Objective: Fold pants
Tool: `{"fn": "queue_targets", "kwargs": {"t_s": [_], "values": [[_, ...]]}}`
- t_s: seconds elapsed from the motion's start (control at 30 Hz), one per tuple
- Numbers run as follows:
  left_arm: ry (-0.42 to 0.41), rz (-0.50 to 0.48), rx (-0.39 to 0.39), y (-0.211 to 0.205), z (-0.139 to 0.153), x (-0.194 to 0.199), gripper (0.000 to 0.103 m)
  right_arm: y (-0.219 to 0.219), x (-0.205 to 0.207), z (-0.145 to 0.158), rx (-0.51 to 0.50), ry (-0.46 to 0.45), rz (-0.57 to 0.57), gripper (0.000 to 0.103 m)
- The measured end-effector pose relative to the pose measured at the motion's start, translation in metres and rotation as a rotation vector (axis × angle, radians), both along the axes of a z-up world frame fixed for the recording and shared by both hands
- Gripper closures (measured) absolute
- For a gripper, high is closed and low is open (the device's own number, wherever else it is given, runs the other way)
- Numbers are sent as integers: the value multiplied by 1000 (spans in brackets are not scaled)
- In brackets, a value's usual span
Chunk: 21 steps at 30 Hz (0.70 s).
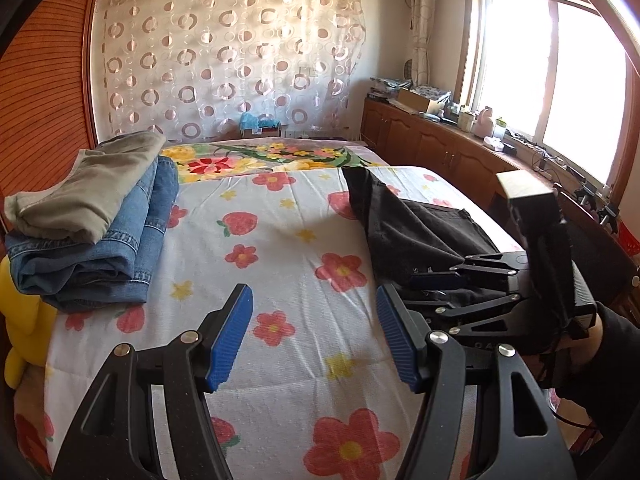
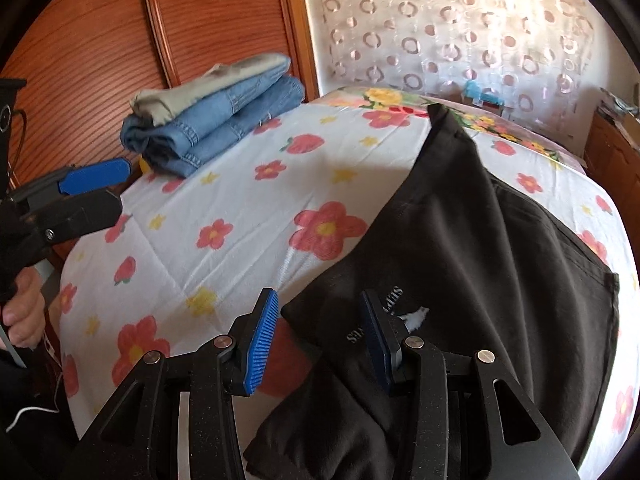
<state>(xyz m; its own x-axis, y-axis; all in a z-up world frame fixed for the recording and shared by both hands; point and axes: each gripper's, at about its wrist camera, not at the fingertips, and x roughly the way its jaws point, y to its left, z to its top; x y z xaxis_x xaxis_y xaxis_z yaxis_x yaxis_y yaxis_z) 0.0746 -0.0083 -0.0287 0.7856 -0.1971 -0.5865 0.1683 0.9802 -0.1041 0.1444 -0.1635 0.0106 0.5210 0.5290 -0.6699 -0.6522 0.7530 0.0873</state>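
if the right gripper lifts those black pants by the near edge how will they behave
The black pants probably go floppy: they lie creased on the flowered sheet, so the far part would likely sag and trail. They look fairly thin, so probably light. A push from the right gripper would likely bunch them.

Pants [image 2: 480, 248] lie on the bed [image 1: 280, 240], along its right edge, one leg end reaching toward the far edge. Near end of pants bunched at the bed's near right corner. Stack of folded clothes [image 1: 92, 220] sits at the bed's left edge, toward the far left corner: folded jeans [image 1: 112, 256] below, another folded garment [image 1: 88, 188] on top. Middle of the bed between stack and pants holds nothing else. Left gripper [image 1: 314, 336] over the bed's near edge, between stack and pants. Right gripper [image 2: 316, 344] over the near end of the pants, right of the left gripper. Cabinet row [image 1: 440, 148] runs beside the bed's right edge, under the window [image 1: 552, 72]. Wardrobe [image 2: 120, 40] behind the stack, off the left edge.
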Motion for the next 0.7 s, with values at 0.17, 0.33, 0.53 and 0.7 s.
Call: {"fn": "queue_targets", "kwargs": {"t_s": [0.17,0.33,0.53,0.7], "values": [[1,-1,2,1,-1,1,38,10,4,-5,-30,0,7,59],[11,8,3,2,-4,2,38,8,-3,-5,-31,-26,29,59],[32,9,5,3,-10,9,38,8,-5,-6,-48,-31,43,65],[37,6,4,1,-11,14,38,13,-9,-8,-91,-56,39,90]]}}
